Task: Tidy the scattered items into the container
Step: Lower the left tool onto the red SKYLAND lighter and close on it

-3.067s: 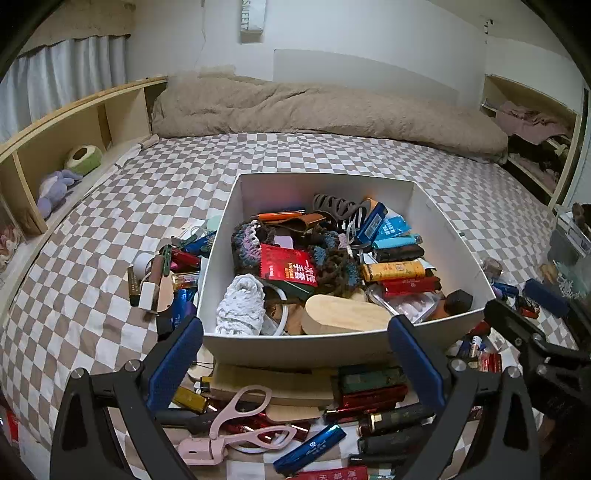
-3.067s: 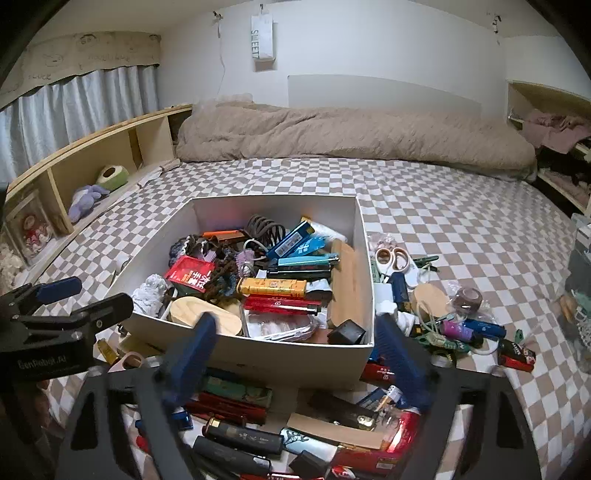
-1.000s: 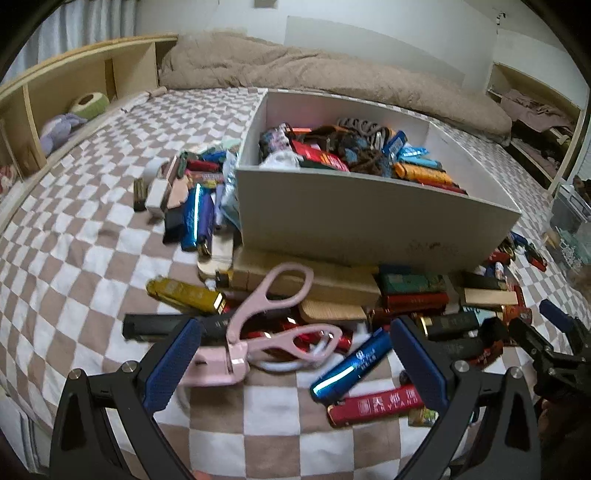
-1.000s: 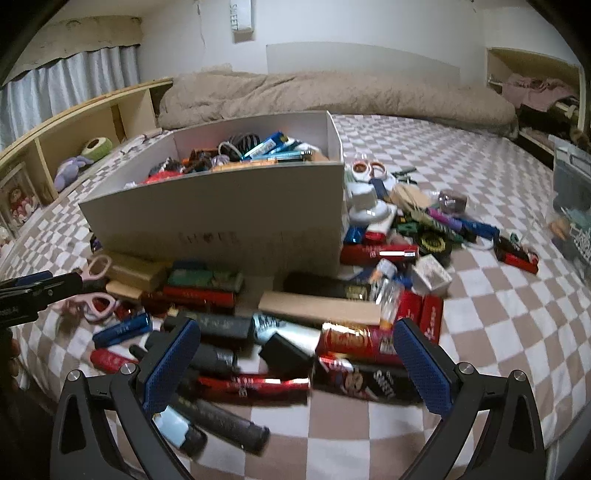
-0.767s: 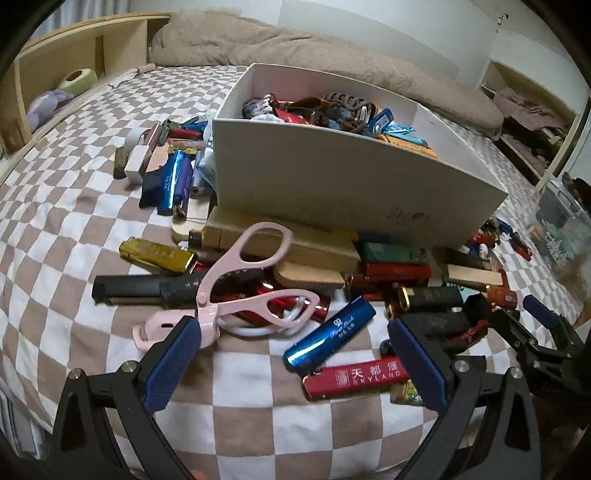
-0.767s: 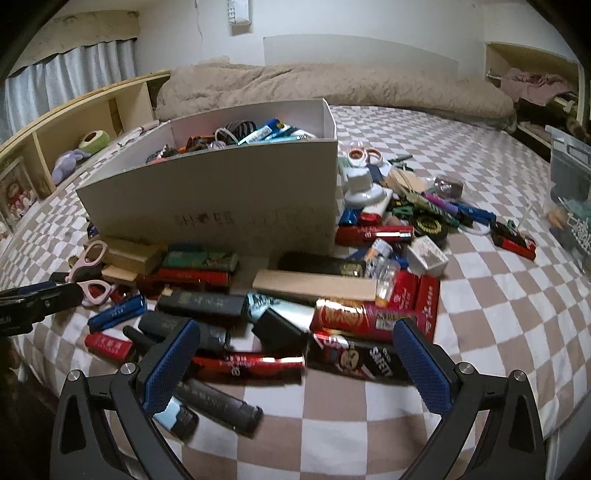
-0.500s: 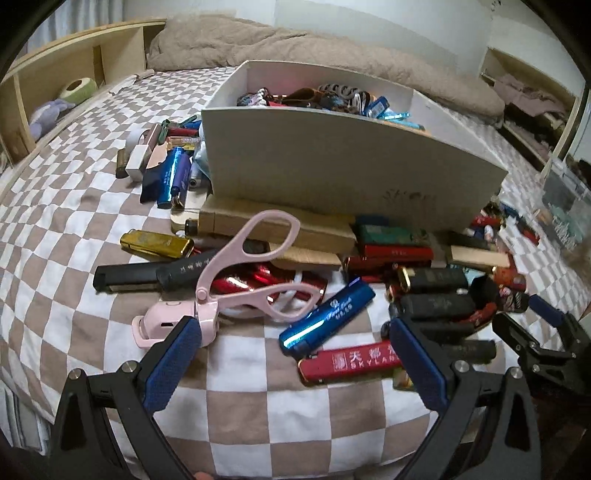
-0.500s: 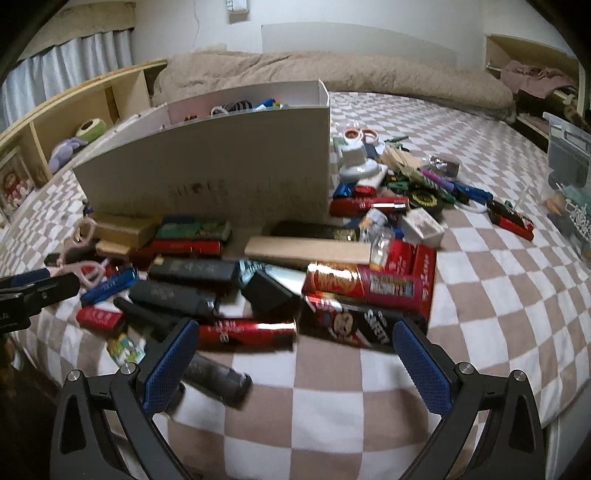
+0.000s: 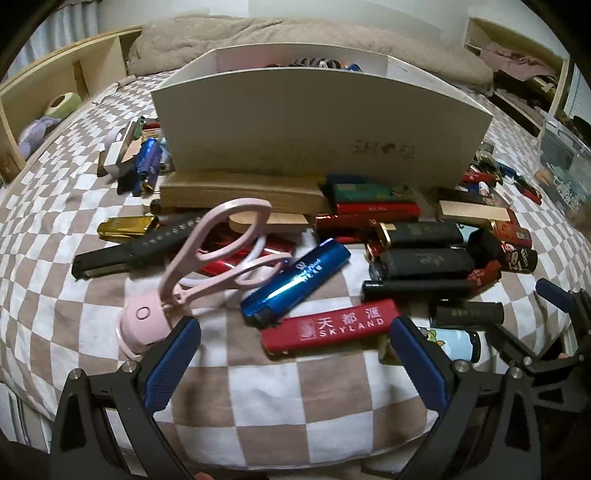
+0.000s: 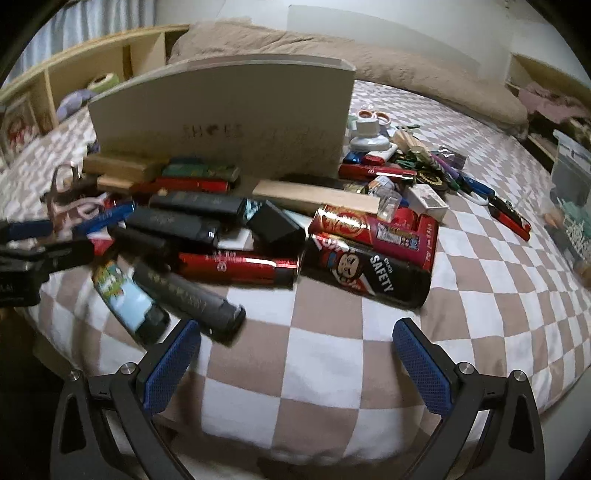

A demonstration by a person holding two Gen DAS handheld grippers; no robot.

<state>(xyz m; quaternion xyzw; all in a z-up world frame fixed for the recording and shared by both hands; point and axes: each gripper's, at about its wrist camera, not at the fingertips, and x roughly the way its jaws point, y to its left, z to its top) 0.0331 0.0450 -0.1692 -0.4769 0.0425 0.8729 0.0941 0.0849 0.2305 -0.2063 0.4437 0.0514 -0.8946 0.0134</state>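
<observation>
A white cardboard box (image 9: 295, 122) (image 10: 229, 118) stands on the checkered bed, its near wall facing me. Scattered items lie in front of it. In the left wrist view my left gripper (image 9: 293, 363) is open and empty, low over the bed edge, with a red SKYLAND lighter (image 9: 330, 326), a blue lighter (image 9: 295, 282) and a pink eyelash curler (image 9: 199, 266) just ahead. My right gripper (image 10: 295, 365) is also open and empty, with a black SAFETY lighter (image 10: 365, 271), a red lighter (image 10: 238, 267) and a dark lighter (image 10: 188, 295) ahead of it.
More lighters, wooden blocks (image 9: 240, 194) and small items ring the box on both sides. A wooden shelf (image 9: 55, 92) runs along the left, a rumpled duvet (image 9: 295, 33) lies at the back, and a clear bin (image 9: 565, 158) sits at the right. The bed edge is right below both grippers.
Both grippers have dropped from above the box to low over the near bed edge, so the box contents are now hidden behind its front wall. Both stayed open.
</observation>
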